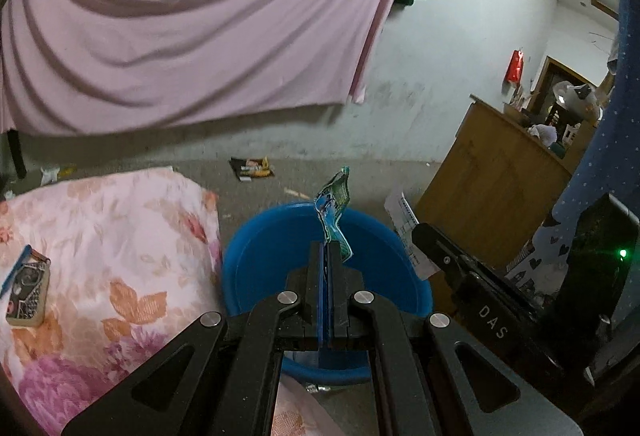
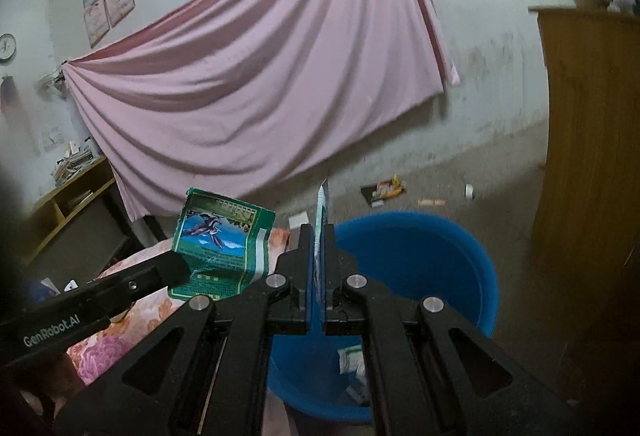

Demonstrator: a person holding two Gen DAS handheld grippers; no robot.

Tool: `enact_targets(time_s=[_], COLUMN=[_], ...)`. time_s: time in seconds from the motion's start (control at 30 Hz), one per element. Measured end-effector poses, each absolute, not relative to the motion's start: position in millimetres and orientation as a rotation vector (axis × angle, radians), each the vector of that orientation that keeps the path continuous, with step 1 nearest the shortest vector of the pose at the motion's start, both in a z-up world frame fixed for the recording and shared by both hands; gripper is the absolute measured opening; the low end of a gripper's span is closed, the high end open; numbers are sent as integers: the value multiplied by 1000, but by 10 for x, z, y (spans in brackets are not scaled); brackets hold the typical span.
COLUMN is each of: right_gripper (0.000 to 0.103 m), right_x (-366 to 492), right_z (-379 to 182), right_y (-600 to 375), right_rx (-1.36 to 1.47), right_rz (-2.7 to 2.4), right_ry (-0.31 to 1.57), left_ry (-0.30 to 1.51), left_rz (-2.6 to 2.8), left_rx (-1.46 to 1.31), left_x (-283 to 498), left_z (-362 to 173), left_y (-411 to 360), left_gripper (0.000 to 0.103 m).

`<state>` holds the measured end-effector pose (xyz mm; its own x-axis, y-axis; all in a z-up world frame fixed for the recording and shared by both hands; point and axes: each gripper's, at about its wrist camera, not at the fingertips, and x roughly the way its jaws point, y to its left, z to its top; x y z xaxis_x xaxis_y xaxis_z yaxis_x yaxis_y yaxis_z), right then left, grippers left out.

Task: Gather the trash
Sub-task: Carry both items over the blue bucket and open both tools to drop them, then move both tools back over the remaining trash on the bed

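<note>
My left gripper is shut on a green and blue wrapper, which sticks up over the near rim of a blue bucket. To its right, my right gripper holds a white printed paper. In the right wrist view my right gripper is shut on that thin paper, seen edge-on, above the blue bucket. The left gripper comes in from the left with the green wrapper. A few scraps of trash lie inside the bucket.
A floral quilt with a small box on it lies left of the bucket. A wooden cabinet stands to the right. On the floor by the wall lie a snack wrapper, a stick and a small white cup.
</note>
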<state>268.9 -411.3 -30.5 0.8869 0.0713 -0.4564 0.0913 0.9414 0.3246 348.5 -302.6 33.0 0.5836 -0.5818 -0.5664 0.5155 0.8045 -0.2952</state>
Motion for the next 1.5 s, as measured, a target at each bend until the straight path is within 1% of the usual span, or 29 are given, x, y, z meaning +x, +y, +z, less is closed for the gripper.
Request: enact_targets(time_s=[0.13, 0.17, 0.23, 0.3, 0.33, 0.47, 0.53, 0.57, 0.6, 0.7, 0.73, 0.77, 0.8, 0.83, 0.87, 0.9, 0.93, 1.0, 1.1, 1.5], right_gripper=[31, 31, 31, 33, 33, 39, 45, 52, 56, 75, 78, 85, 91, 95, 101, 103, 103, 103, 103, 103], right_x=[2718, 2719, 2722, 2713, 2704, 2704, 2686, 2682, 2669, 2630, 2611, 2596, 2576, 2560, 2548, 2527, 2518, 2500, 2488, 2400], right_z=[-366, -370, -371, -361, -358, -314, -290, -274, -254, -159, -119, -89, -38, -9, 32, 79, 114, 185, 265, 464], right_y=[-4119, -4118, -4120, -4115, -4118, -4089, -4068, -4054, -4027, -3936, -3900, -3868, -3816, -3790, -3746, -3686, -3639, -3517, -3348, -2568], right_rx=[354, 353, 349, 348, 349, 346, 336, 327, 318, 294, 286, 280, 274, 272, 270, 267, 265, 257, 238, 126], right_rz=[-13, -14, -19, -23, -26, -29, -24, -24, -22, -10, -6, -1, 3, 10, 20, 28, 33, 49, 74, 200], right_ry=[512, 515, 520, 521, 519, 503, 490, 483, 471, 426, 405, 386, 361, 345, 323, 293, 273, 230, 179, 22], left_ry=[745, 760, 796, 808, 802, 787, 762, 745, 722, 656, 625, 600, 577, 546, 522, 491, 468, 413, 360, 212], left_rz=[-648, -652, -648, -648, -644, -616, -590, -571, -547, -499, -476, -460, -444, -417, -397, -370, -348, -288, -227, -24], left_rx=[-118, -122, -120, -137, -156, -183, -185, -181, -173, -166, -168, -171, -173, -176, -179, -186, -191, -198, -204, -156], left_x=[3542, 3559, 3601, 3611, 3613, 3602, 3581, 3566, 3542, 3465, 3425, 3392, 3363, 3325, 3293, 3251, 3229, 3166, 3089, 2719], left_z=[261, 249, 213, 183, 177, 187, 218, 236, 268, 350, 390, 425, 450, 488, 519, 564, 585, 672, 730, 763], left_y=[-3056, -3058, -3053, -3010, -2976, -2860, -2781, -2733, -2673, -2507, -2432, -2363, -2296, -2193, -2128, -2030, -1960, -1797, -1546, -597], left_gripper=[0, 2, 8, 28, 31, 32, 32, 32, 34, 42, 46, 48, 55, 62, 66, 79, 91, 97, 101, 101])
